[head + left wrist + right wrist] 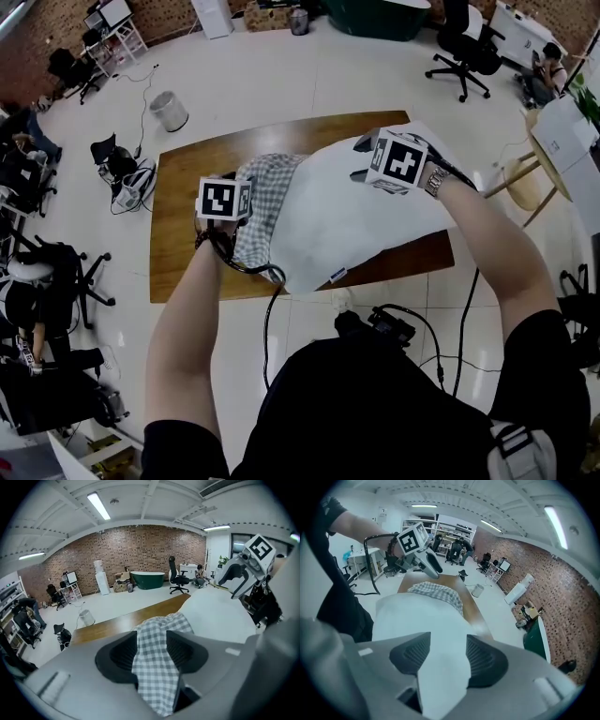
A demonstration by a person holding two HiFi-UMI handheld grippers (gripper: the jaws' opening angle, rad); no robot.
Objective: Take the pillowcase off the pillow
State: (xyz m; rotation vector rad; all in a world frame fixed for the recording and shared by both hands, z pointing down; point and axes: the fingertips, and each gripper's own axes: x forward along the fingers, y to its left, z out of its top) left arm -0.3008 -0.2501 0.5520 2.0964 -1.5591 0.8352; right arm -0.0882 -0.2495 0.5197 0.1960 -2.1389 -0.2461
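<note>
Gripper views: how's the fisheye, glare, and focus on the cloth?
Left gripper view: heavy fisheye, dark rounded corners, ceiling light glares, pillowcase checks sharp. Right gripper view: same warp, pillow nearly featureless white. Head view: even light, table edges bow.

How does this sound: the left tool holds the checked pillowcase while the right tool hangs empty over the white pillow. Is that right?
Not quite. The right tool is not empty: the right gripper view shows its jaws closed on a fold of the white pillow. The rest holds: the left tool holds the checked pillowcase.
</note>
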